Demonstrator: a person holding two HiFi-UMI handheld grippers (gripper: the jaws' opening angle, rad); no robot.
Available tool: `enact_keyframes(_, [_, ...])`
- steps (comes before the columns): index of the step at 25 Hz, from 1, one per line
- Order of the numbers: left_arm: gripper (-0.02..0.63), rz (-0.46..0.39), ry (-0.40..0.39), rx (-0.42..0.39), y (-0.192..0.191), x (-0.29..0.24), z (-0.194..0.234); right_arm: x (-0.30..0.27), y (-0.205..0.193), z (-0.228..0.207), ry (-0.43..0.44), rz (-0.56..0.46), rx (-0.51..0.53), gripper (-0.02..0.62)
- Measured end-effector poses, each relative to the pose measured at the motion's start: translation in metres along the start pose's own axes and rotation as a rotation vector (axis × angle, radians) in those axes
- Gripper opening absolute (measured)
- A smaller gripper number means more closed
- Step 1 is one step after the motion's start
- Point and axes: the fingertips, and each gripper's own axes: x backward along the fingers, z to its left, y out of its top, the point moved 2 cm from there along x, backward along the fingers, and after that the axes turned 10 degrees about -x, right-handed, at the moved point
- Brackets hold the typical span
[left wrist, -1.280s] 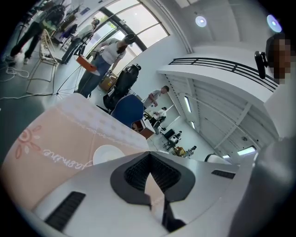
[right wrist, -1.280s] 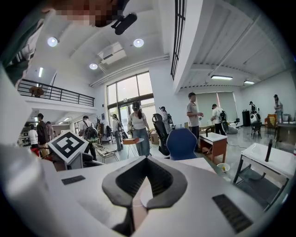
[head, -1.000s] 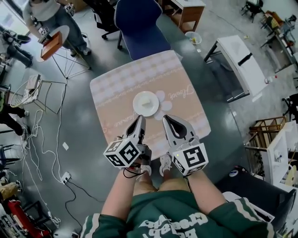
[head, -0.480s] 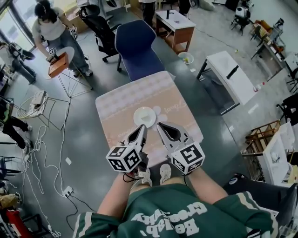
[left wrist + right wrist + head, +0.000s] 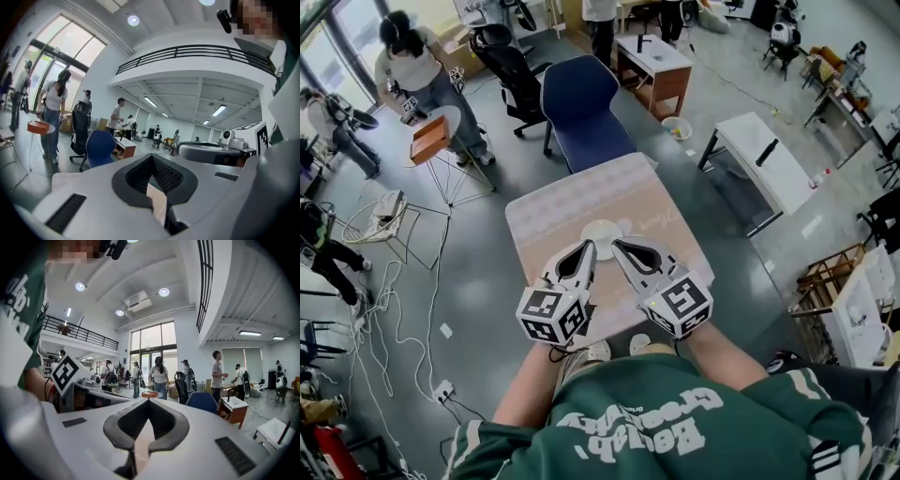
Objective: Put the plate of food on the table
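Note:
A white plate (image 5: 602, 232) lies on the table (image 5: 562, 202), which wears a pink patterned cloth; I cannot make out any food on it. Both grippers hover over the table's near edge, just short of the plate. My left gripper (image 5: 587, 246) is shut with nothing in it, and so is my right gripper (image 5: 620, 245). In the left gripper view the left gripper's tips (image 5: 151, 157) meet and point level across the room. The right gripper view shows the same for the right gripper (image 5: 148, 401). Neither gripper view shows the plate.
A blue chair (image 5: 584, 108) stands at the table's far side. A white desk (image 5: 769, 159) is at the right, a wooden desk (image 5: 652, 58) behind. People (image 5: 417, 66) stand far left by a small stand with an orange box (image 5: 431, 139). Cables (image 5: 384, 281) trail on the floor.
The head view has pulled back and up, so the table and plate look smaller. Both grippers stay shut and empty near the table's front edge. The plate has not moved.

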Motion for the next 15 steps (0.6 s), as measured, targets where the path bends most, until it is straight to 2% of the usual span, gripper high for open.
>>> enact_keyframes(10, [0.008,-0.013,0.054,-0.283,0.023,0.046,-0.001,-0.003,0.012,0.036,0.036,-0.003,0.044,0.015])
enact_keyframes(15, [0.008,-0.007,0.100,-0.430,0.027,0.049,0.001,-0.004,0.023,0.040,0.043,-0.022,0.088,0.015])
